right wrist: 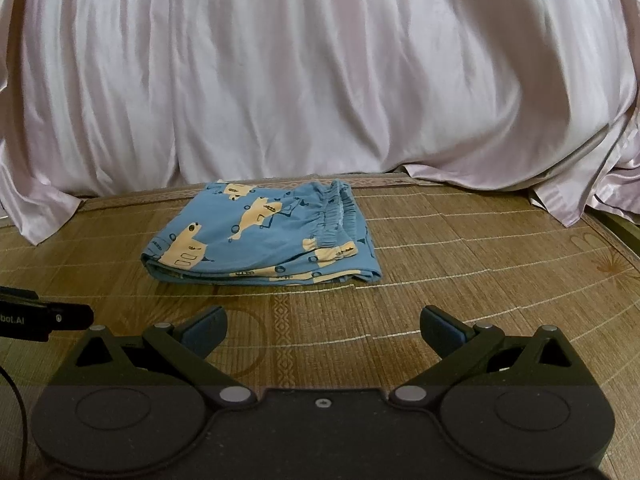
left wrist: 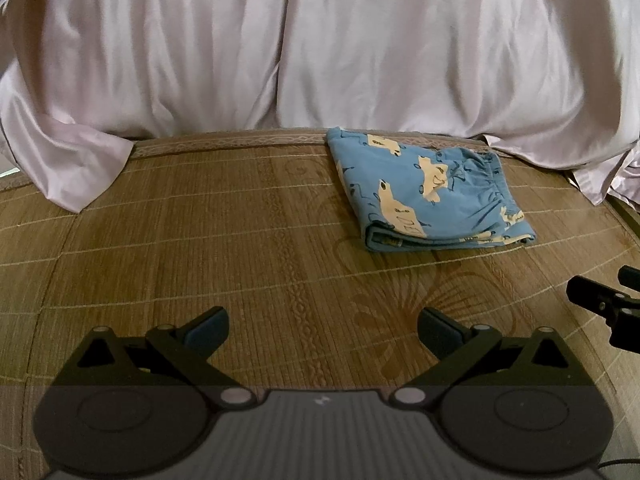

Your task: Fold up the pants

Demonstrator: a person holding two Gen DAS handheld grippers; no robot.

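Blue pants (left wrist: 428, 192) with a yellow vehicle print lie folded into a compact stack on the bamboo mat (left wrist: 240, 248), near its far edge. In the right wrist view the same pants (right wrist: 264, 232) sit ahead and slightly left, elastic waistband on top at the right. My left gripper (left wrist: 322, 330) is open, empty, well short of the pants and to their left. My right gripper (right wrist: 323, 330) is open and empty too, a short way in front of the folded edge. The right gripper's tip shows at the far right of the left wrist view.
A pale satin curtain (left wrist: 320, 48) hangs behind the mat and drapes onto its far corners (right wrist: 36, 208). The left gripper's body (right wrist: 44, 316) and a cable sit at the left edge of the right wrist view. The mat's right edge (right wrist: 616, 224) drops off.
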